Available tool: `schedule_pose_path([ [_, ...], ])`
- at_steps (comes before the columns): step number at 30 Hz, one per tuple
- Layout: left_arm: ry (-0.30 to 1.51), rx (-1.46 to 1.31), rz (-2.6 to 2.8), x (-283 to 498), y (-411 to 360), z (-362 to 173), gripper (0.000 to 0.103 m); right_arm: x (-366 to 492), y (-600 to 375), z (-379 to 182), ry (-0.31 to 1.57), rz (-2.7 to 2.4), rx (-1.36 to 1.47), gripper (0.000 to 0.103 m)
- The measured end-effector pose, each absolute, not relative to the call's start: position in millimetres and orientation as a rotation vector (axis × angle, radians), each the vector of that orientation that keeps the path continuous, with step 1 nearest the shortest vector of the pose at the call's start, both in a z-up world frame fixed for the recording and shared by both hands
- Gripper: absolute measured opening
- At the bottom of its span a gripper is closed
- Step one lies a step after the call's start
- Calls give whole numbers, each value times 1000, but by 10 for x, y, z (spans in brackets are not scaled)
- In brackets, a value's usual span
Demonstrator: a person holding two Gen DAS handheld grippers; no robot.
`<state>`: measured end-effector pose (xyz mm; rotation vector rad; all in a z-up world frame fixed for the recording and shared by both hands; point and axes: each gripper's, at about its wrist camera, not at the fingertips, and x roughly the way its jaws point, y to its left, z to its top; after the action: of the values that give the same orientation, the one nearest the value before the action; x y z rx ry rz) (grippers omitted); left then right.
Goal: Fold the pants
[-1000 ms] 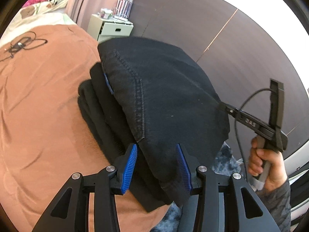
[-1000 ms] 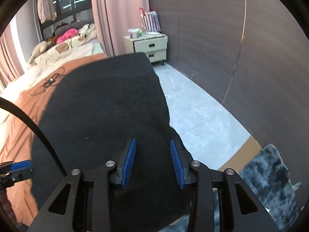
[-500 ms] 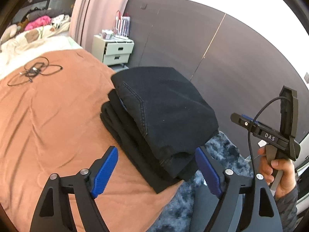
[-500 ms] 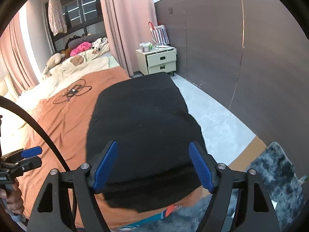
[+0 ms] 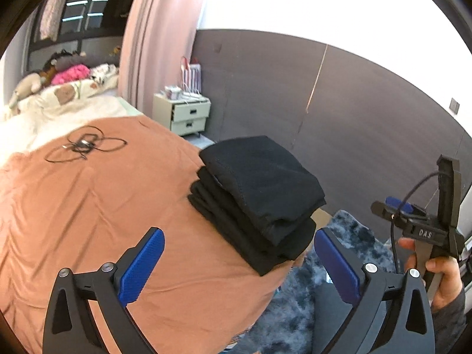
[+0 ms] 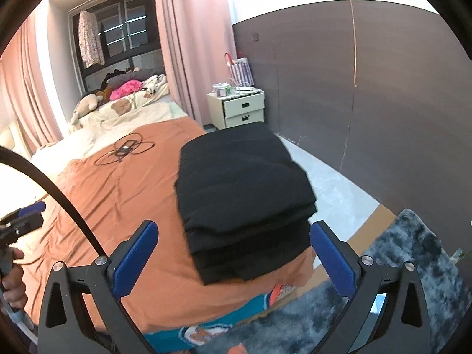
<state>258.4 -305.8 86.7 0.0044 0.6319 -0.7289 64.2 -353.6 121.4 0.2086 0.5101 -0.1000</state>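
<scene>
- Left wrist view: the pants point(image 5: 259, 197) lie as a compact black stack of several layers on the orange bed point(image 5: 88, 212), ahead of the fingers and a little toward the right one, near the bed's corner. The folding looks finished; what remains is probably only to check that the stack sits square and back away.
- The left gripper point(image 5: 239, 261) has its fingers spread wide, holding nothing and clear of the cloth. The right gripper point(image 5: 413, 225) shows off to the right in the person's hand, empty.
- Right wrist view: the pants point(image 6: 244, 188) sit straight ahead between the fingers, apart from them. The right gripper point(image 6: 233, 255) is spread wide and grips nothing.
</scene>
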Motion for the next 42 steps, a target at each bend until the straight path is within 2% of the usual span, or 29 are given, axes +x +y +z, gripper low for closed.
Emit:
schedule_pose_path([
  [16,548,31,-630,1649,-2040,946,103,124,-3320,1054,477,19,211,103],
  [42,481,34,-538,399,-1531,590,103,-596,-3103,658,404,55,190,103],
])
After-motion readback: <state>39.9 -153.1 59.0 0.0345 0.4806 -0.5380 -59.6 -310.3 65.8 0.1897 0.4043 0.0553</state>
